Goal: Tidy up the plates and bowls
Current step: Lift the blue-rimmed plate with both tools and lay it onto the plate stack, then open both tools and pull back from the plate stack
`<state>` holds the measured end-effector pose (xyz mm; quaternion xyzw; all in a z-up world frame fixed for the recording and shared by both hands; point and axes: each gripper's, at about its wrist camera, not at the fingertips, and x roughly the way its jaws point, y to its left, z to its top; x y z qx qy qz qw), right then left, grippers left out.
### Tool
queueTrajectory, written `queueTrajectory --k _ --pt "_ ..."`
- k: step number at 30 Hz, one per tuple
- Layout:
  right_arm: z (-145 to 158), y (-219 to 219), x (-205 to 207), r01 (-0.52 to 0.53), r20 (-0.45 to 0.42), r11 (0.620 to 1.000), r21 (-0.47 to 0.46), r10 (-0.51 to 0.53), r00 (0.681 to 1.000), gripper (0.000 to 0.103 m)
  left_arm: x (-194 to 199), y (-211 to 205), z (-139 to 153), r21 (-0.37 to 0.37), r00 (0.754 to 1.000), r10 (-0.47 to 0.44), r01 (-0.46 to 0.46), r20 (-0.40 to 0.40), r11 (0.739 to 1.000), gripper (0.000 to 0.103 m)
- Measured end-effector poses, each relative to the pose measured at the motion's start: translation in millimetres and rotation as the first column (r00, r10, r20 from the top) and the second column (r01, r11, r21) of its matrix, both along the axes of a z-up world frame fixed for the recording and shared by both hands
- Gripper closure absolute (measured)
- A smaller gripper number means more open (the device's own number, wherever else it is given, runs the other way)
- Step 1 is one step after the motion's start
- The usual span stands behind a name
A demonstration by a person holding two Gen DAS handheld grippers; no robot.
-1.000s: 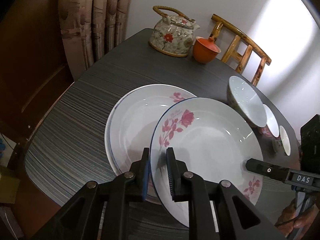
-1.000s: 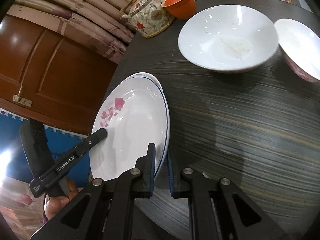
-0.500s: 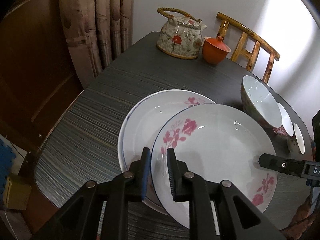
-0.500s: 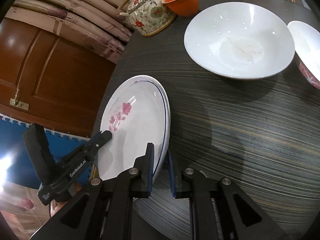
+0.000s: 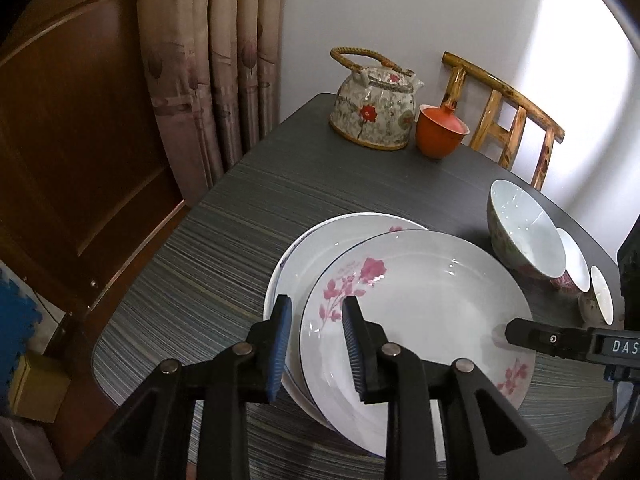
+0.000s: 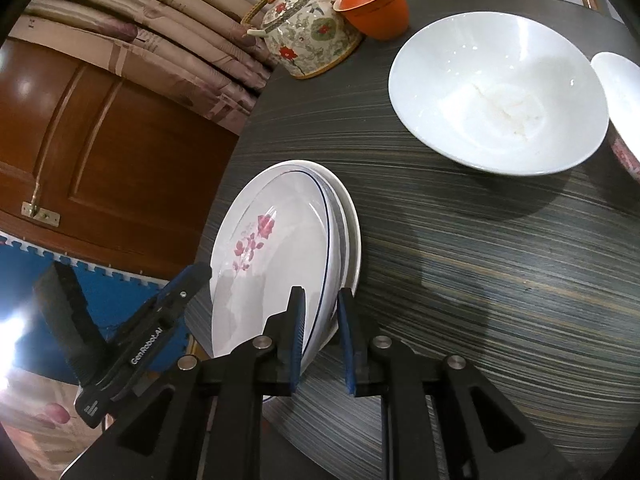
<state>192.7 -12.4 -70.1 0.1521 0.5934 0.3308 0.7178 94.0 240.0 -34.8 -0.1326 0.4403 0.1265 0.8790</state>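
Observation:
A white plate with pink roses and a thin blue rim (image 5: 432, 300) (image 6: 280, 248) lies offset on a second white plate (image 5: 320, 248) (image 6: 352, 216) on the dark striped table (image 5: 240, 240). My left gripper (image 5: 316, 304) straddles the rose plate's near-left rim. Its jaws are opening, and both pads stand clear of the rim. From the opposite side, my right gripper (image 6: 321, 294) is shut on the same plate's rim; its tip shows in the left wrist view (image 5: 516, 330). A large white bowl (image 6: 500, 96) (image 5: 528, 232) stands beyond the plates.
Two small bowls (image 5: 576, 260) (image 5: 602, 296) sit beside the large bowl. A flowered teapot (image 5: 372, 112) and an orange lidded cup (image 5: 438, 132) stand at the table's far edge, in front of a wooden chair (image 5: 508, 108). Curtain and brown door lie to the left.
The left jaws have spread apart and let go of the rose plate's rim. The left wrist view has tilted up a little. The right jaws have eased slightly wider.

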Motion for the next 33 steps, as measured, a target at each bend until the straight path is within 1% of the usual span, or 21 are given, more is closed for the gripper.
queueTrajectory --k 7,12,15,18,21,24,27,29,31,33 --pt "0 4 1 -0.003 0.013 1.000 -0.012 0.003 1.000 0.084 0 -4 -2 0.010 1.000 -0.013 0.013 -0.010 1.000 0.076" --pt "7 3 -1 0.002 0.054 1.000 -0.018 -0.001 0.999 0.085 0 -4 -2 0.018 1.000 -0.015 0.015 -0.008 1.000 0.076" --pt "9 1 -1 0.005 0.059 1.000 -0.010 -0.005 0.998 0.084 -1 -7 -3 0.033 1.000 -0.022 0.023 -0.014 0.999 0.076" --pt "9 -6 -5 0.017 0.067 1.000 0.001 -0.017 0.998 0.084 -1 -10 -2 0.047 0.999 -0.034 0.035 -0.014 0.998 0.076" --pt "4 -16 -10 0.031 0.073 0.999 -0.013 -0.030 0.997 0.084 0 -14 -1 0.073 0.999 -0.051 0.052 -0.008 0.996 0.076" --pt "-4 -29 -13 0.057 0.068 0.998 -0.013 -0.056 0.996 0.080 0 -18 1 0.093 0.998 -0.062 0.063 -0.006 0.994 0.076" --pt "-11 -43 -16 0.086 0.074 0.996 -0.028 -0.084 0.994 0.079 -1 -19 4 0.098 0.998 -0.067 0.066 0.009 0.993 0.075" --pt "-14 -52 -20 0.105 0.072 0.994 -0.009 -0.104 0.992 0.079 -1 -19 6 0.111 0.998 -0.060 0.058 0.015 0.992 0.074" --pt "-15 -54 -24 0.098 0.075 0.995 -0.006 -0.097 0.992 0.079 -2 -17 8 0.112 0.998 -0.054 0.051 0.019 0.992 0.074" --pt "-12 -51 -28 0.089 0.108 0.996 -0.028 -0.085 0.990 0.079 -2 -15 8 0.108 0.999 -0.050 0.047 0.021 0.993 0.074"
